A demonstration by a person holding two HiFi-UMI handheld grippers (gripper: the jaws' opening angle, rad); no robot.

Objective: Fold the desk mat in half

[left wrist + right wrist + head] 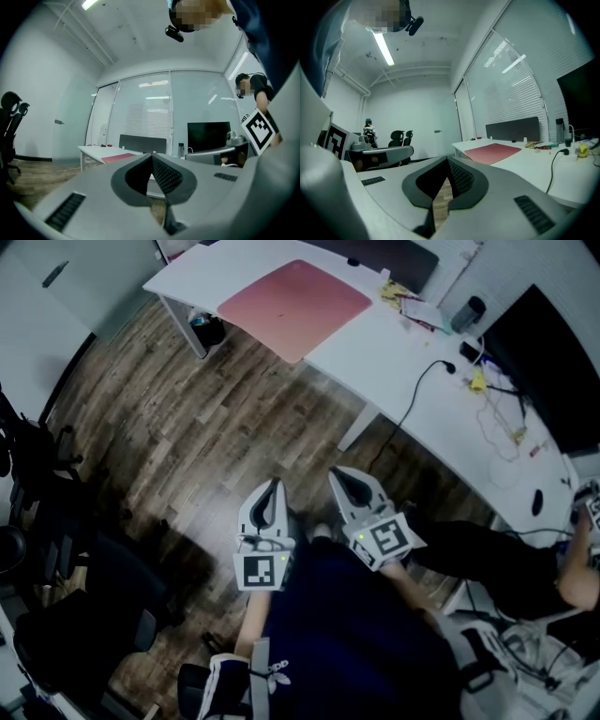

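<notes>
Left tongs [274, 484] and right tongs [340, 473] — both closed, empty — face the desk mat [295, 307] well ahead; we'd open them at its near corners.

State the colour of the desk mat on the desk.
The desk mat is plain pinkish red, clearest in the head view.

Head view looks steeply down; both gripper views face the distant desk [375, 345]

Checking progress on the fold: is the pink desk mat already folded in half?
No, the desk mat lies flat and unfolded on the white desk.
</notes>
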